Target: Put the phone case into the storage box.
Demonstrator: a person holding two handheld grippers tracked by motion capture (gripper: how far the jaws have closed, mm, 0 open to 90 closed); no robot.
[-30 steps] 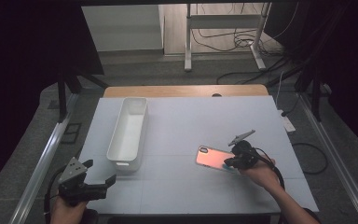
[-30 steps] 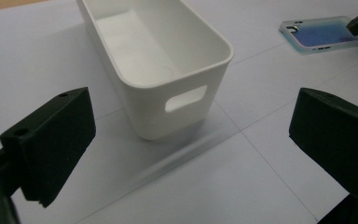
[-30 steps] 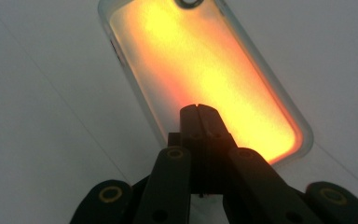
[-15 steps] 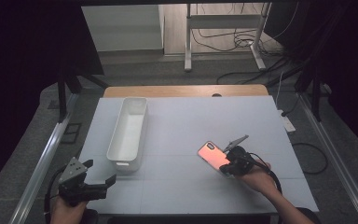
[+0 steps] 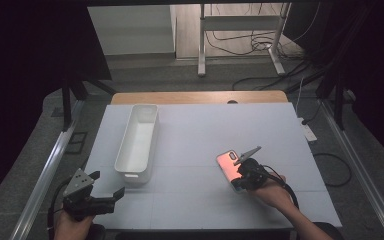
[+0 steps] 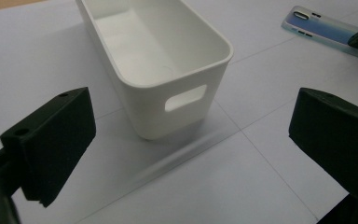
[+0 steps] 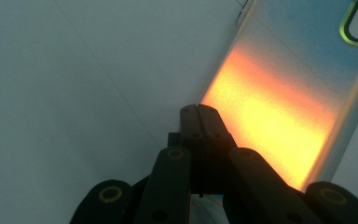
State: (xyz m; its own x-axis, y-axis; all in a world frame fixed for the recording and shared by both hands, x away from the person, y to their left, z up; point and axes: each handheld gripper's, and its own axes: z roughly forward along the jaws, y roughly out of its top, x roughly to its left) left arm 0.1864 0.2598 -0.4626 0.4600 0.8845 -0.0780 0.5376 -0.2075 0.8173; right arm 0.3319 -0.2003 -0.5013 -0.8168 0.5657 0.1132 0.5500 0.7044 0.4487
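Right gripper, clenched on the near corner of the flat orange-blue phone case, is carrying it; next, left to the white plastic bin

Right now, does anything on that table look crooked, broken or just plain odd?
Only the phone case looks a bit off: it lies at a slant to the table's grid lines, while the white bin lies nearly straight. The right gripper is shut on the case's near edge. Nothing looks spilled or damaged.

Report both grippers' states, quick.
Left gripper: open, holding nothing.
Right gripper: shut, tips over the phone case; a grip cannot be told.
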